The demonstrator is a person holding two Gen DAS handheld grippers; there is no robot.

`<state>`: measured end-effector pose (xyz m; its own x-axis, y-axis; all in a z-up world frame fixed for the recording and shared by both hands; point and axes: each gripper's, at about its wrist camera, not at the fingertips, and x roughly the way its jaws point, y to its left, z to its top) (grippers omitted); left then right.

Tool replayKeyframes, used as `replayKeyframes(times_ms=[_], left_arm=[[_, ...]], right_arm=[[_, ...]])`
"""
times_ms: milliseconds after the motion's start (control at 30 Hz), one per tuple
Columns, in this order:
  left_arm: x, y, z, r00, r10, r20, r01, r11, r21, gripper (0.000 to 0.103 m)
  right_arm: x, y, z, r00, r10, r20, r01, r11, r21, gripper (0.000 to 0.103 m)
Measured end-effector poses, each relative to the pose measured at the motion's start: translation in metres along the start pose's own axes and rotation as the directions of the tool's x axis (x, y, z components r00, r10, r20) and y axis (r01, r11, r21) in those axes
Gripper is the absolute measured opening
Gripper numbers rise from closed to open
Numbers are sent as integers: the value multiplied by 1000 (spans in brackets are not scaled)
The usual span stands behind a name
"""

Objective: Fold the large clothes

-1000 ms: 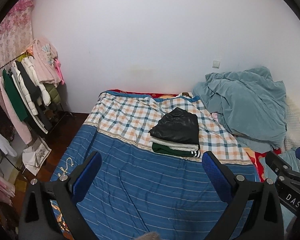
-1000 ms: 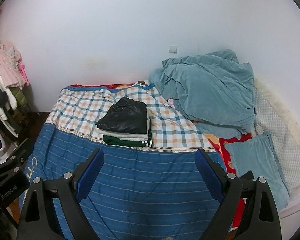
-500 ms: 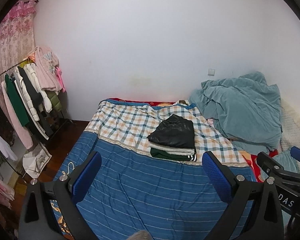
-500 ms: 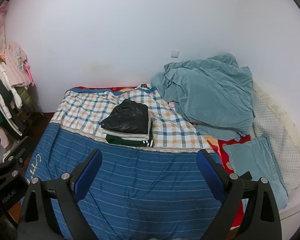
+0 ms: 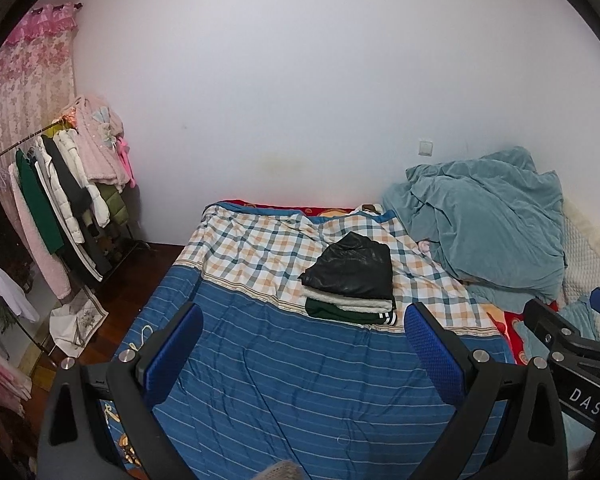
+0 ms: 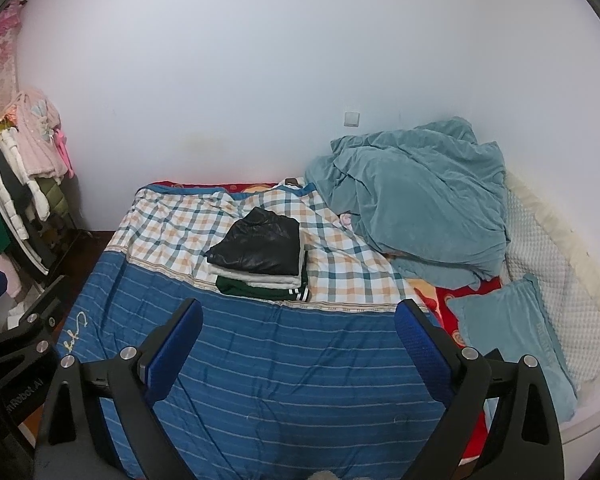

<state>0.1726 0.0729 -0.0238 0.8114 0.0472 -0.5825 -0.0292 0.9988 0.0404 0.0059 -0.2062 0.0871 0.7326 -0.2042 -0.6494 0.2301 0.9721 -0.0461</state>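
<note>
A stack of folded clothes [image 5: 354,280] [image 6: 260,258] lies on the checked part of the bed cover: a black shiny jacket on top, a white garment under it, a dark green one with white stripes at the bottom. My left gripper [image 5: 302,320] hangs open above the blue striped part of the cover, well short of the stack, with nothing between its fingers. My right gripper [image 6: 298,316] is open too, empty, at about the same distance. Each gripper's side shows at the edge of the other's view.
The bed cover [image 5: 300,380] is blue striped near me and checked farther off. A crumpled teal blanket [image 6: 420,196] is heaped at the back right, with a teal pillow [image 6: 512,340] beside it. A clothes rack [image 5: 60,200] full of garments stands left of the bed.
Both grippers have drawn back and tilted up, so the stack and bed look smaller and lower and more wall shows. Both stay open and empty.
</note>
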Motion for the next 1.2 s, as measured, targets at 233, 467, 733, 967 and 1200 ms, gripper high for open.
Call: replayKeyframes(times_ms=[233, 467, 733, 967, 1200], left_arm=[[-1, 1, 1, 1000, 5, 3, -5, 1000, -1, 103], [-3, 1, 3, 1000, 8, 6, -8, 1000, 1, 103], [-4, -3, 6, 1000, 13, 8, -13, 1000, 3, 103], [-5, -2, 9, 1000, 21, 14, -21, 1000, 1, 103], [-8, 0, 9, 1000, 24, 18, -24, 1000, 1, 103]], right_arm=[[-1, -6, 7, 1000, 0, 12, 0, 1000, 8, 99], [-4, -8, 5, 1000, -8, 21, 8, 1000, 12, 99], [-6, -7, 0, 1000, -7, 19, 6, 1000, 15, 99], [-6, -6, -2, 1000, -15, 22, 14, 1000, 9, 99], [-8, -5, -5, 1000, -14, 20, 14, 1000, 5, 99]])
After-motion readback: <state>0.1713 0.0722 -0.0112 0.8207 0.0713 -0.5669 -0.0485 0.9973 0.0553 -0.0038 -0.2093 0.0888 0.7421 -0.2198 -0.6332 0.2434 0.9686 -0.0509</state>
